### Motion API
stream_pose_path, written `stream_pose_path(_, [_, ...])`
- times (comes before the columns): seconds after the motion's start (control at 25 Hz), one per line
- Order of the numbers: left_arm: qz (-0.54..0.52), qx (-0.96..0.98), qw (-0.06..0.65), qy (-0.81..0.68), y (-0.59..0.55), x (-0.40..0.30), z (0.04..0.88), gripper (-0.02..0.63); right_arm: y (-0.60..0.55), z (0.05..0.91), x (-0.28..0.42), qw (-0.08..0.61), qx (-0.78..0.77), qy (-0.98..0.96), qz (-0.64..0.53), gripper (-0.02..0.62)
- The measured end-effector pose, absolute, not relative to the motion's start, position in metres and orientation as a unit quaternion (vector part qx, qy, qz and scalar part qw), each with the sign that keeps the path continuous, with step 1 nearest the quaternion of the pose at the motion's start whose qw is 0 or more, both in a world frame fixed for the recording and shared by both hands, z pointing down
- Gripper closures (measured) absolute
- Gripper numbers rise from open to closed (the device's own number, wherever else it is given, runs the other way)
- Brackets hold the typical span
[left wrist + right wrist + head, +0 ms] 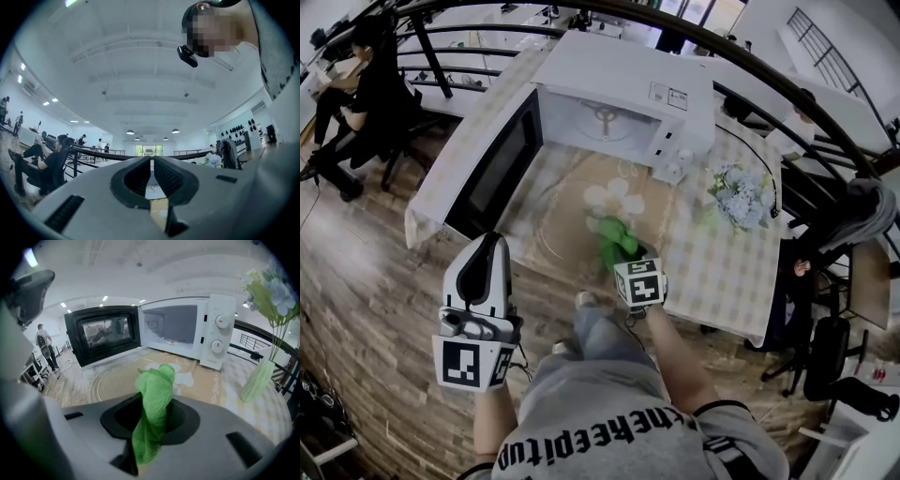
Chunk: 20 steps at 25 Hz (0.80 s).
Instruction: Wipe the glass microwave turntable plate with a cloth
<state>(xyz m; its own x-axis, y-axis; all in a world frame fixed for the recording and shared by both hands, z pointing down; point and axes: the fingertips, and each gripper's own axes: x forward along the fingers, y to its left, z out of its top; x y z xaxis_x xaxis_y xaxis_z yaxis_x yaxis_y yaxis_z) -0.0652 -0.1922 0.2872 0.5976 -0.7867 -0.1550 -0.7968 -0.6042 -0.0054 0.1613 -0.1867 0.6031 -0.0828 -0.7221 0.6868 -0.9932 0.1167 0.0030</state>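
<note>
Glass turntable plate [555, 223]: out of the oven, lying flat on the counter [722, 272] on a flower-patterned mat, near the front edge and just before the open microwave [619, 84].

Nearest us, the left tool [487, 246] hangs low beside the person's leg, clear of the counter. Its jaws are clenched on nothing, and it braces nothing.

Next, the right tool [623, 262] sits at the plate's near rim, grasping a green cloth [615, 239]. A bunched end stands out past the jaws over the glass. We cannot tell whether the cloth touches the plate.

Beyond the plate, the microwave door [497, 169] stands open to the left. A vase of flowers [741, 192] stands to the right, near the plate.

Risks, in our judgement:
- The unbraced plate may slide or spin under wiping pressure, possibly toward the front edge.
- Only a short end of cloth protrudes, so pressing low could bring hard jaw tips onto the glass.
- A wide sweep rightward could topple the vase.
</note>
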Motion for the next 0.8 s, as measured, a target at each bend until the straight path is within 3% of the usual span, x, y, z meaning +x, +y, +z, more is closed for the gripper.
stream_pose_path(0.8, [0.087,-0.906,0.037,0.412,-0.174,-0.05,0.276,0.581,-0.149,0.486,0.159,0.166,0.662,-0.717,0.144,0.487])
